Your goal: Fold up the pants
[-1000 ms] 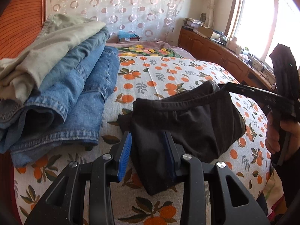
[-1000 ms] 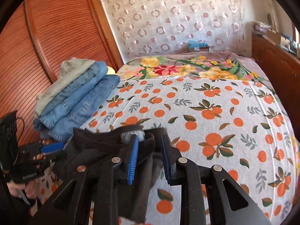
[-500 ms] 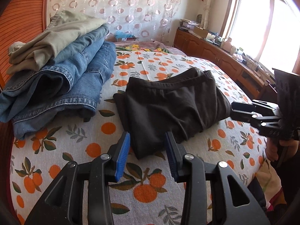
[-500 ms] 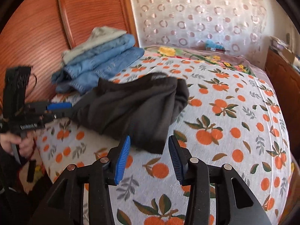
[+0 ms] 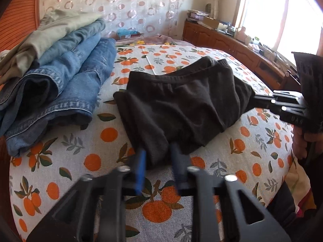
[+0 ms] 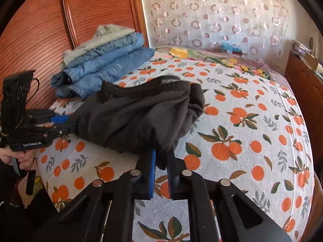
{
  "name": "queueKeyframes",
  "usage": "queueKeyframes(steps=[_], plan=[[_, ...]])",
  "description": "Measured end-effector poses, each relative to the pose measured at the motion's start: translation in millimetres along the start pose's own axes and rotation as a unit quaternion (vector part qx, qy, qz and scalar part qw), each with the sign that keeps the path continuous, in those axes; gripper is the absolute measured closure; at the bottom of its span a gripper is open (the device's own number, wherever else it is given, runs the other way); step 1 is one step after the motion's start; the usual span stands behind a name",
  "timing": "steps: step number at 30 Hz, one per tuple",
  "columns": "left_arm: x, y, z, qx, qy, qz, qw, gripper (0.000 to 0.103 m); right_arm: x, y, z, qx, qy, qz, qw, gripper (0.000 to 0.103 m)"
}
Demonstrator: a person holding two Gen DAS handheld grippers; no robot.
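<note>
A pair of black pants (image 5: 181,104) lies folded in a bundle on the orange-print bedsheet (image 5: 101,161). In the left wrist view my left gripper (image 5: 157,155) has the near corner of the pants between its blue pads, and its jaws are closing on the cloth. The right wrist view shows my right gripper (image 6: 161,155) shut on the near edge of the pants (image 6: 137,117). Each gripper also shows in the other's view: the right gripper (image 5: 252,98) at the pants' right end, the left gripper (image 6: 70,121) at their left end. A hand holds each.
A stack of folded jeans (image 5: 70,70) with a pale green garment on top lies at the bed's left, against a wooden panel (image 6: 40,30). A wooden cabinet (image 5: 232,46) runs under the window on the right. A patterned curtain hangs behind the bed.
A second ago both grippers held the pants up. Half a second ago both stood open with the pants lying on the bed. Now both have moved in and closed on the pants' edges.
</note>
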State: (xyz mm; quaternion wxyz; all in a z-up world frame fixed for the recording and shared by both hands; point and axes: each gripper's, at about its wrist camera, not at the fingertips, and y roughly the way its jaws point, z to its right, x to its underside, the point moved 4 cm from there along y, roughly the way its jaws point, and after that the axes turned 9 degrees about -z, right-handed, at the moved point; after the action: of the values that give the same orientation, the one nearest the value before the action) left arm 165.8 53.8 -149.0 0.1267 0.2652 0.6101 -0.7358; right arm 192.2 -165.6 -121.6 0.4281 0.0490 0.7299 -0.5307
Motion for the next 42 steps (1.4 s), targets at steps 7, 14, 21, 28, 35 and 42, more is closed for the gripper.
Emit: queueKeyframes(steps=[7, 14, 21, 28, 35, 42], plan=[[0, -19, -12, -0.001, -0.022, 0.031, 0.9993, 0.095, 11, -14, 10, 0.007, 0.011, 0.007, 1.0, 0.098], [14, -36, 1, 0.003, -0.003, 0.034, 0.9994, 0.095, 31, -35, 5, -0.007, 0.017, 0.012, 1.0, 0.098], [45, -54, 22, 0.016, 0.009, 0.026, 0.9995, 0.095, 72, -63, -7, -0.035, 0.025, 0.011, 0.999, 0.098], [46, -64, 24, 0.008, 0.002, 0.026, 0.9996, 0.085, 83, -82, 0, -0.023, 0.044, 0.021, 0.999, 0.092], [29, -69, 18, -0.001, -0.004, 0.046, 0.9989, 0.063, 66, -96, 1, -0.015, 0.046, 0.045, 0.998, 0.073], [-3, -50, 16, -0.002, 0.011, 0.047, 0.9988, 0.061, 31, -62, -7, -0.02, 0.033, 0.035, 0.999, 0.067]])
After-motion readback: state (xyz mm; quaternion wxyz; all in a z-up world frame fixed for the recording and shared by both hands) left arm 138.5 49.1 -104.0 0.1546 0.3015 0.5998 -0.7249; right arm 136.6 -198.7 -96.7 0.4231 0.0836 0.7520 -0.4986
